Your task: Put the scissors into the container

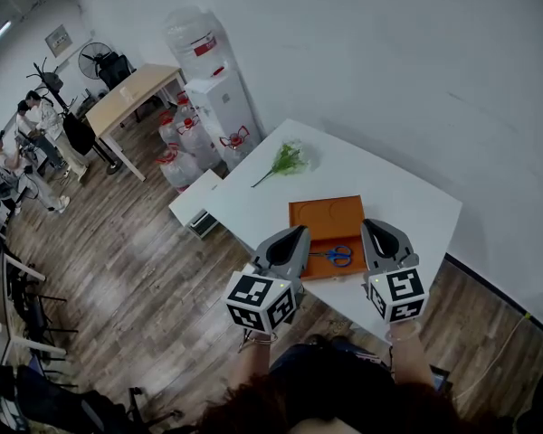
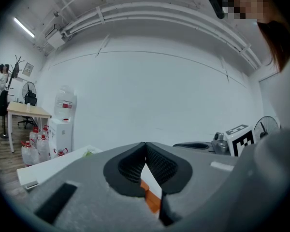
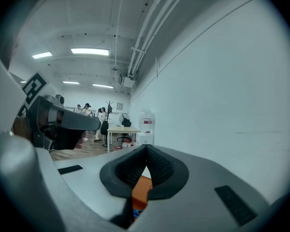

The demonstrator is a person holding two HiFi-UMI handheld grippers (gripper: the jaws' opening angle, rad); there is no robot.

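The fingers point(image 2: 132, 167) of your left gripper point(image 2: 145, 146) are clenched, their black ribbed pads meeting at the tip with nothing between them. The fingers point(image 3: 160, 167) of your right gripper point(image 3: 146, 149) are pressed together the same way and are also empty. In the head view the left gripper point(image 1: 296, 233) and right gripper point(image 1: 369, 226) are raised over the near edge of the white counter point(image 1: 394, 197), well apart from each other. The orange container point(image 1: 326, 213), a shallow flat tray, lies on the counter between the two pairs of fingers and reaches a little beyond their tips. The scissors point(image 1: 335, 255) are inside it, flat on its floor near its near edge, blue handles toward your right fingers and blades toward your left ones; neither gripper touches them. Nothing else shows in the container. Below each closed pair of fingers a sliver of orange shows through the gap. Beyond the container, farther out from your left fingers, a green sprig point(image 1: 286, 161) lies on the counter.
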